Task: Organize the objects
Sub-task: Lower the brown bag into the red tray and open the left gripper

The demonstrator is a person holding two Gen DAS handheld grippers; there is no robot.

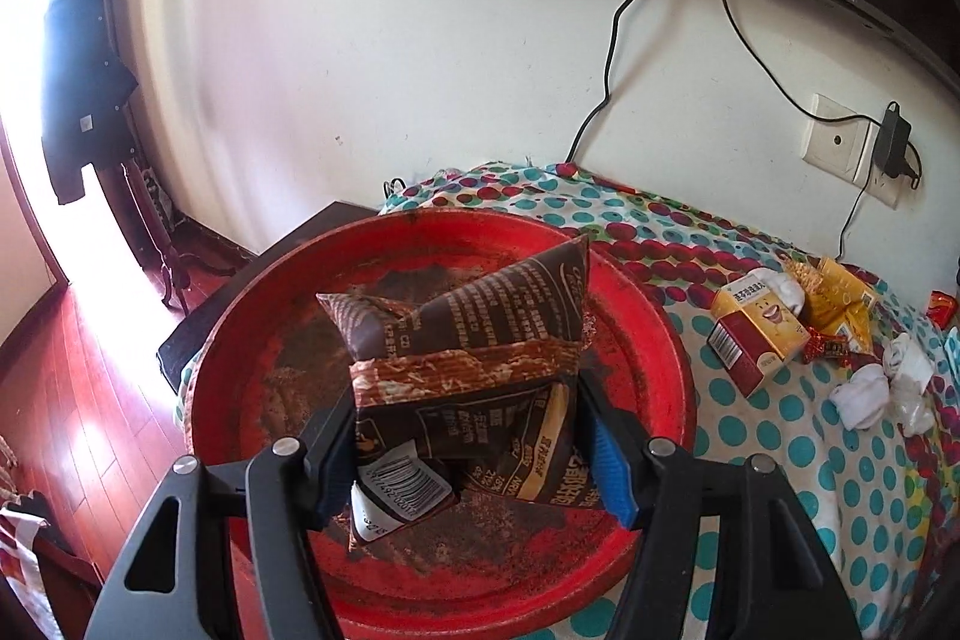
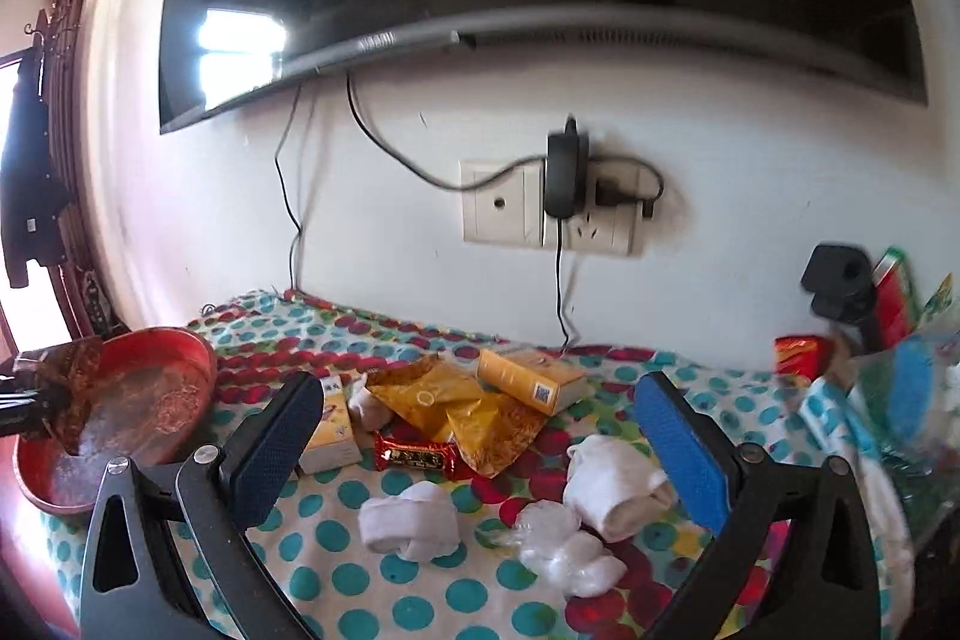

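Left wrist view first: we're angled down over a worn red basin [image 1: 444, 568], and the left tongs [image 1: 474, 466] are clamped on a brown snack packet [image 1: 468, 370], one pad pressing on each side of its lower half. The packet stands on end above the basin's middle, long axis running up and away from us, top corner tipped to the right. Its lowest edge is hidden behind the tongs' arms, so we can't tell whether it touches the basin floor. Off to the right, on the dotted cloth of the tabletop [image 1: 798, 436], lie a yellow carton [image 1: 753, 334] and rolled white socks [image 1: 882, 388], small and bent by the lens.

Right wrist view now: the right tongs [image 2: 480, 436] point only slightly downward across the tabletop, spread wide with nothing between the pads. Framed between them we see a yellow foil bag [image 2: 468, 412], a red candy bar [image 2: 414, 454], a second yellow box [image 2: 531, 379] and the socks nearest us. At far left, the basin and the packet held over it, cut by the frame edge. The right side is blurred; we can't make out the blue and green clutter there.
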